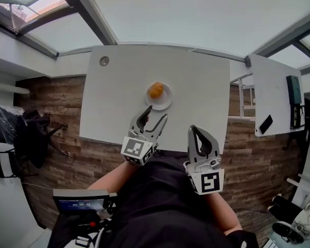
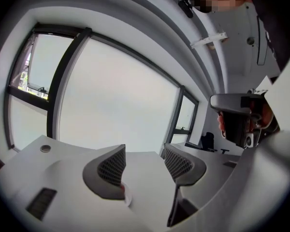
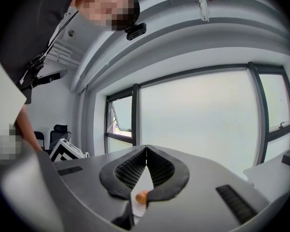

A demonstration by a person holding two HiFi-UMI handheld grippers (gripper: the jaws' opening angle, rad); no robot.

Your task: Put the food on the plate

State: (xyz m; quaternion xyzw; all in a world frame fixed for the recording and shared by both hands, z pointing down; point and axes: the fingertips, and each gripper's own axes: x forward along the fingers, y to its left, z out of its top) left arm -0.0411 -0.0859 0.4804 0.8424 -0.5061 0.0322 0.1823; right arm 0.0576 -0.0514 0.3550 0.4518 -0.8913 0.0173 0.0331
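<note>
- The right hand-held gripper is nearest, over the near edge of the bench, near-right of the plate. Its jaws are together at the tips, with nothing between them.
- The left hand-held gripper is just on the near side of the plate and points toward it. Its jaws stand apart and empty, with the tips close to the near rim.
- The plate is white and round, and it lies on the bench. The food, an orange-brown lump, rests on it.
- A round cap sits at the bench's corner, far-left of the plate.
- A second table, well right of the plate, carries a phone.
</note>
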